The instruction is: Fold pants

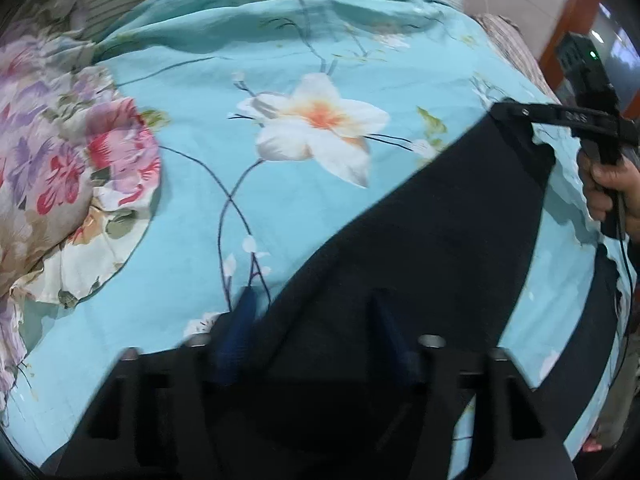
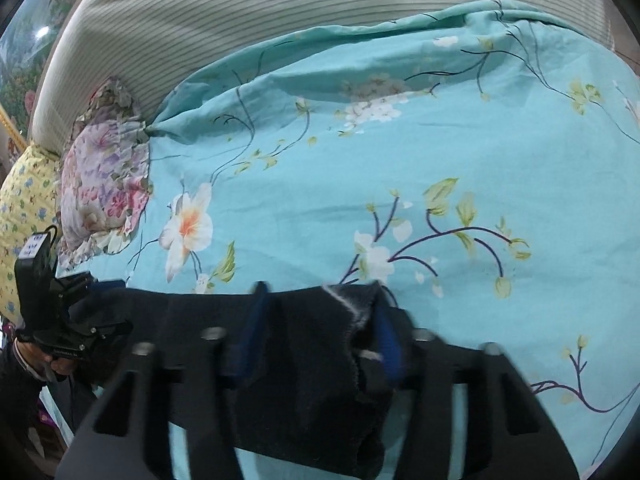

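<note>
Dark pants (image 1: 420,240) lie spread on a turquoise flowered bedsheet (image 1: 200,140). My left gripper (image 1: 312,298) reaches over their near edge. Its blue-padded fingers (image 1: 240,328) stand apart, with flat cloth between them and a strip of sheet showing beside the left pad. At the far corner sits my right gripper (image 1: 506,110), held by a hand (image 1: 608,188). In the right wrist view the pants (image 2: 312,360) bunch into a hump between the pads of the right gripper (image 2: 320,290), and a pale inner seam is turned up. The left gripper (image 2: 106,304) sits at the other end of the same straight edge.
A pink and purple flowered pillow (image 1: 60,160) (image 2: 104,184) lies at the sheet's (image 2: 440,152) left side. Behind it rises a grey striped surface (image 2: 240,20). Yellow patterned bedding (image 2: 24,208) shows at the far left. The sheet stretches beyond the pants.
</note>
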A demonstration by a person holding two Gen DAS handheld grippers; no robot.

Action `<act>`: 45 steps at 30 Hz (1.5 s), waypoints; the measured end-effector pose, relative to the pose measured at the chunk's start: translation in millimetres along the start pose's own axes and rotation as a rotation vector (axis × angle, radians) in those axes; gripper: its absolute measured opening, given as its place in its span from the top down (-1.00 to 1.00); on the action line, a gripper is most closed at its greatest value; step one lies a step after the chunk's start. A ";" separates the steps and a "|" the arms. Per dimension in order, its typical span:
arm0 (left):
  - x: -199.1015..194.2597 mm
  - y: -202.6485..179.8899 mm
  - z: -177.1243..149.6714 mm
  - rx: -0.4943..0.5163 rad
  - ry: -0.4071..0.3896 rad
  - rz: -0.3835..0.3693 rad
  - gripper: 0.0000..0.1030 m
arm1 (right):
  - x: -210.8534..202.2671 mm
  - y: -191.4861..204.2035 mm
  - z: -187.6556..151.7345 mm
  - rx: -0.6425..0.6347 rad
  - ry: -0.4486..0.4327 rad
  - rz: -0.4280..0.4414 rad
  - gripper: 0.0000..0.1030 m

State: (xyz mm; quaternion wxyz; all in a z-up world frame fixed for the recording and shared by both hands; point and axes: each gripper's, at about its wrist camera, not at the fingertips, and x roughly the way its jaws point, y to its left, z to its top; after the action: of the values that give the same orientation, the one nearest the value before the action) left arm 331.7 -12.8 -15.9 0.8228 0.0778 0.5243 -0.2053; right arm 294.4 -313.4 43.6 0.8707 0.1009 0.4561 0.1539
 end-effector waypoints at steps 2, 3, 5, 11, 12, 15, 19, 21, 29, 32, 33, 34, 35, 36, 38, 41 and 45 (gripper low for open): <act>-3.3 -3.0 -0.2 0.006 0.001 -0.002 0.60 | -2.0 -1.3 -1.3 0.008 0.000 0.000 0.58; -5.4 -5.5 -0.1 0.005 -0.004 0.002 0.71 | -4.5 -2.3 -2.7 0.015 -0.004 0.003 0.68; -16.6 -6.1 -5.4 -0.008 -0.019 -0.011 0.77 | -11.0 -2.9 -5.6 0.030 -0.014 0.021 0.73; -52.0 -26.4 -24.9 0.006 -0.066 -0.035 0.84 | -35.9 6.9 -18.9 0.015 -0.044 0.051 0.81; -57.9 -29.4 -30.7 0.010 -0.071 -0.036 0.85 | -42.2 8.7 -22.5 0.011 -0.053 0.057 0.81; -74.8 -42.2 -45.9 0.009 -0.093 -0.046 0.88 | -59.1 12.4 -32.7 0.004 -0.074 0.074 0.81; -94.8 -57.9 -67.9 -0.005 -0.125 -0.067 0.90 | -83.2 18.0 -51.3 -0.013 -0.089 0.096 0.82; -101.9 -65.4 -78.2 -0.007 -0.135 -0.076 0.91 | -94.7 22.3 -62.0 -0.030 -0.091 0.099 0.82; -122.4 -100.2 -125.6 -0.014 -0.162 -0.120 0.92 | -133.9 29.6 -113.7 -0.062 -0.100 0.116 0.82; -125.1 -109.4 -142.0 -0.017 -0.159 -0.132 0.92 | -143.6 29.6 -134.2 -0.060 -0.109 0.128 0.82; -125.3 -111.5 -146.0 -0.017 -0.156 -0.134 0.92 | -146.7 29.6 -142.4 -0.059 -0.110 0.130 0.82; -125.4 -115.4 -152.9 -0.017 -0.152 -0.139 0.92 | -148.9 29.8 -149.4 -0.060 -0.109 0.129 0.82; -125.5 -117.6 -156.9 -0.017 -0.151 -0.141 0.92 | -151.1 29.2 -157.0 -0.059 -0.105 0.129 0.82; -125.3 -120.6 -162.3 -0.019 -0.148 -0.145 0.92 | -152.7 28.8 -162.8 -0.056 -0.102 0.128 0.82; -125.1 -124.5 -170.2 -0.019 -0.146 -0.153 0.92 | -157.3 27.3 -174.4 -0.049 -0.101 0.132 0.82; -125.4 -130.5 -181.2 -0.017 -0.145 -0.164 0.92 | -163.9 25.9 -188.8 -0.044 -0.106 0.127 0.83; -123.9 -138.4 -193.2 -0.010 -0.141 -0.179 0.92 | -170.6 22.4 -204.2 -0.038 -0.107 0.121 0.83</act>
State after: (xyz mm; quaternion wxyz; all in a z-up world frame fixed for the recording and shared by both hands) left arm 67.8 -39.8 22.4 0.8364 0.0120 0.4709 -0.2803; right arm 30.4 -346.7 65.8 0.8847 0.1199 0.3990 0.2091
